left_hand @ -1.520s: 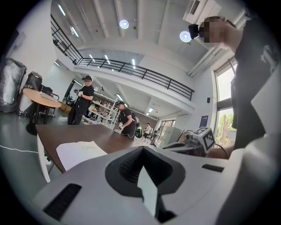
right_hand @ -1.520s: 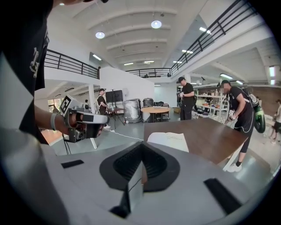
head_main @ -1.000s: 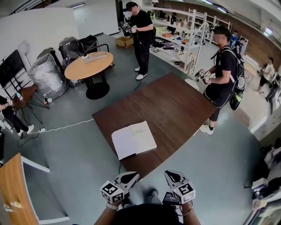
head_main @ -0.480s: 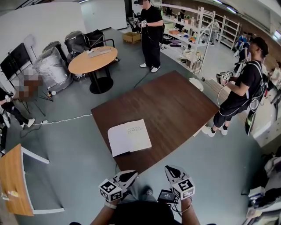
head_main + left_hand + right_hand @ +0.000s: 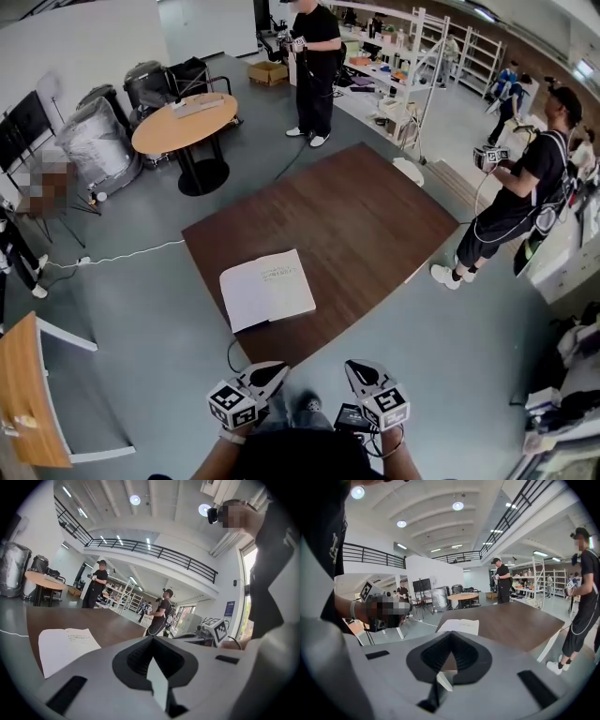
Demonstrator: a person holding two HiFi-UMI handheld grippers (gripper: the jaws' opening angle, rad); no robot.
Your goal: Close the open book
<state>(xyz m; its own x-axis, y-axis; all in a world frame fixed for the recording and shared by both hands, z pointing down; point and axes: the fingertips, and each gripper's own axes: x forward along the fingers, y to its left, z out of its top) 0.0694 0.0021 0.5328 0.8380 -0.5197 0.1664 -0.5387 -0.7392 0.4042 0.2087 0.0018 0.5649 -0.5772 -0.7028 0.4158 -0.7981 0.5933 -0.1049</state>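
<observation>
The open book (image 5: pixel 267 289) lies flat with its white pages up near the front left corner of the brown table (image 5: pixel 366 216). Both grippers hang close to my body, short of the table's near edge and apart from the book. My left gripper (image 5: pixel 274 374) is shut with nothing in it; in its own view the book (image 5: pixel 65 641) lies ahead to the left of the meeting jaws of the gripper (image 5: pixel 152 638). My right gripper (image 5: pixel 357 371) is also shut and empty; beyond its tip (image 5: pixel 451 634) the book (image 5: pixel 461 626) lies straight ahead.
A person in black (image 5: pixel 511 202) stands off the table's right side, and another person (image 5: pixel 314 56) beyond its far corner. A round wooden table (image 5: pixel 183 122) stands back left, shelves (image 5: pixel 412 56) at the back. A white cable (image 5: pixel 122 258) crosses the floor; a wooden desk (image 5: pixel 23 403) is at left.
My view has shifted, so the table and book sit a little lower and left. The person at the right has stepped away from the table. Both grippers stay shut by my body.
</observation>
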